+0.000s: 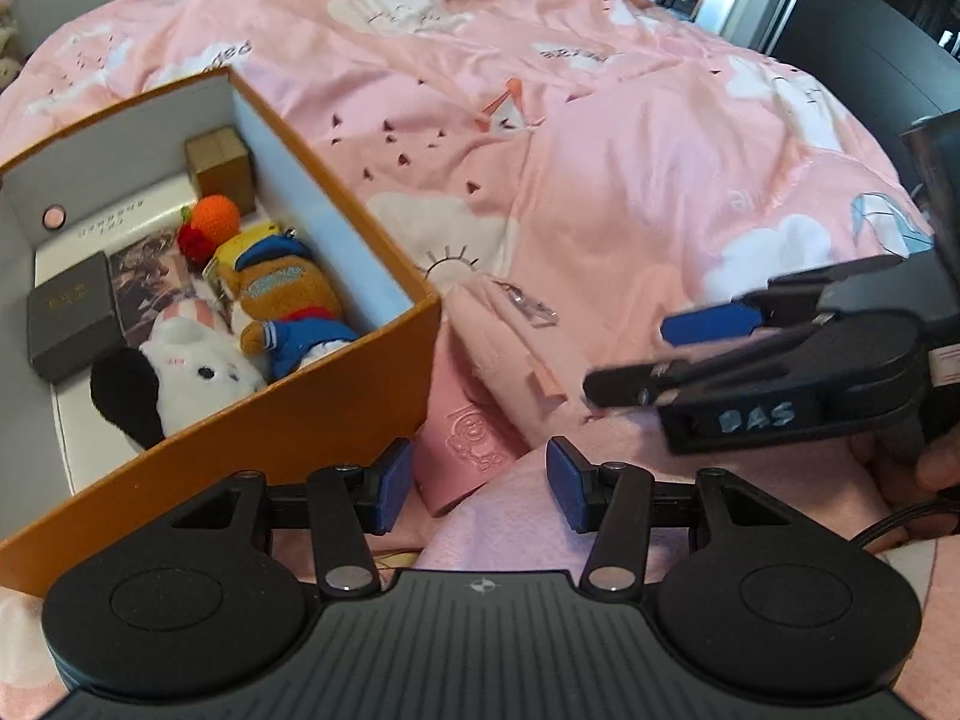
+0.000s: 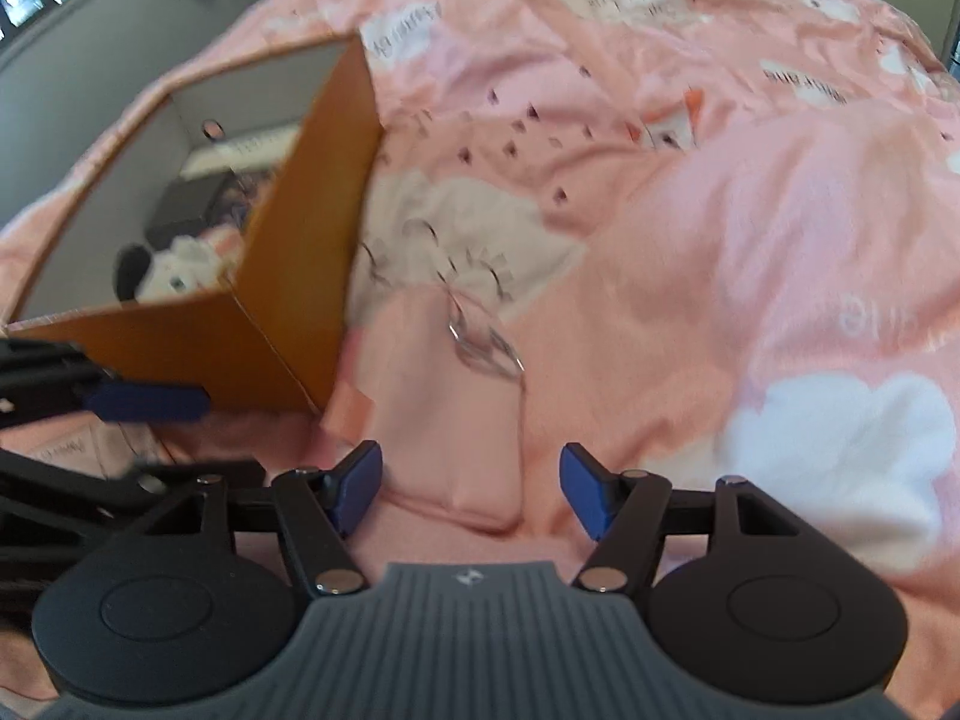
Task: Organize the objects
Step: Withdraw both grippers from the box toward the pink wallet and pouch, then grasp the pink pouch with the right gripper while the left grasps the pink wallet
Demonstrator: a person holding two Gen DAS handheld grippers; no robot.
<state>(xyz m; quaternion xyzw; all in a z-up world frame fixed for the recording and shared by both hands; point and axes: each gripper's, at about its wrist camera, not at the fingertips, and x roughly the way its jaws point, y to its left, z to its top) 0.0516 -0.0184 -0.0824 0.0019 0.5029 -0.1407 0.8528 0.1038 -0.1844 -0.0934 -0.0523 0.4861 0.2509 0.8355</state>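
A flat pink pouch (image 1: 474, 438) with an embossed figure lies on the pink bedspread, against the orange box's near corner. A clear clasp with a metal ring (image 2: 480, 348) rests on its far end. My left gripper (image 1: 480, 492) is open, and the pouch's near corner sits between its blue pads without being pressed. My right gripper (image 2: 471, 495) is open too, straddling the pouch's other near edge; it also shows at the right of the left wrist view (image 1: 630, 357). The orange box (image 1: 312, 414) holds a white plush (image 1: 192, 372), an orange-and-blue plush (image 1: 282, 300), a crocheted orange and small boxes.
The rumpled pink bedspread (image 1: 630, 150) fills most of both views. My left gripper (image 2: 231, 435) reaches in beside the box's corner in the right wrist view. A dark door and a doorway stand at the far right (image 1: 870, 18). A hand (image 1: 936, 468) grips the right tool.
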